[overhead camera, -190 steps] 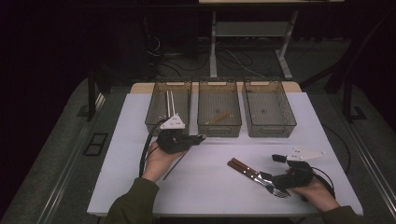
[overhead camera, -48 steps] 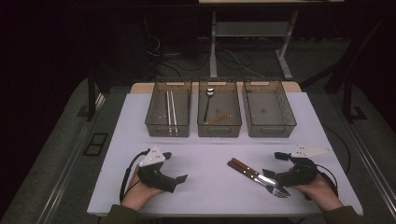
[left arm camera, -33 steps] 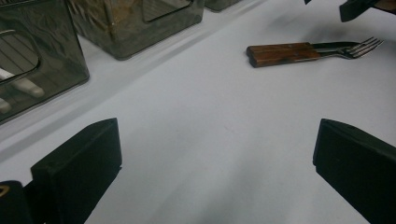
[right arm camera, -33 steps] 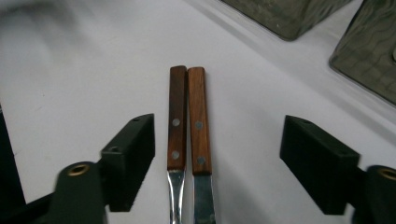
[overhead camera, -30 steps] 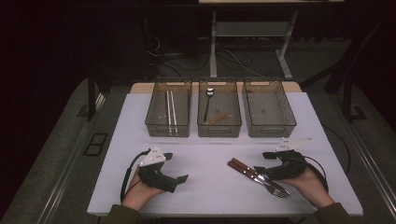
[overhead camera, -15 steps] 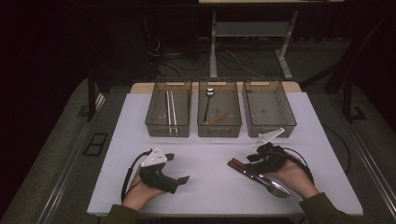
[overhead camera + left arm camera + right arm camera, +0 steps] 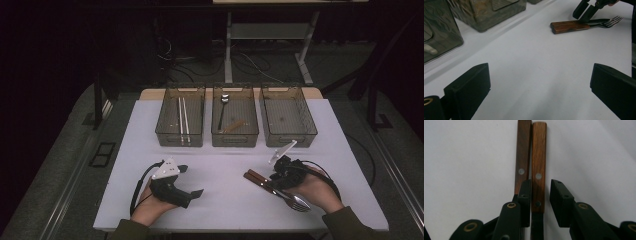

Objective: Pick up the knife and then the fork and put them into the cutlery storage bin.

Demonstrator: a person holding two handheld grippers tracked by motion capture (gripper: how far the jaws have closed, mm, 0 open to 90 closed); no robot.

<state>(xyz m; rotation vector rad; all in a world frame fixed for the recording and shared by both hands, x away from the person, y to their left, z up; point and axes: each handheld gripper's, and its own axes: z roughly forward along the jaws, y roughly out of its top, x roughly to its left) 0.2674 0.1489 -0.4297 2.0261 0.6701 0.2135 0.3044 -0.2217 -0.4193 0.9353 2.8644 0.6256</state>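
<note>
Two wooden-handled utensils (image 7: 264, 181) lie near the table's (image 7: 225, 165) front right edge. One handle sits between the right gripper's (image 7: 540, 195) closing jaws, not yet clamped. Left gripper (image 7: 192, 192) rests released near the front edge. No readable writing.

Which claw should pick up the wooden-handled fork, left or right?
Right. The right claw already straddles one wooden handle, jaws closing in. The left claw sits open, far across the white table.
</note>
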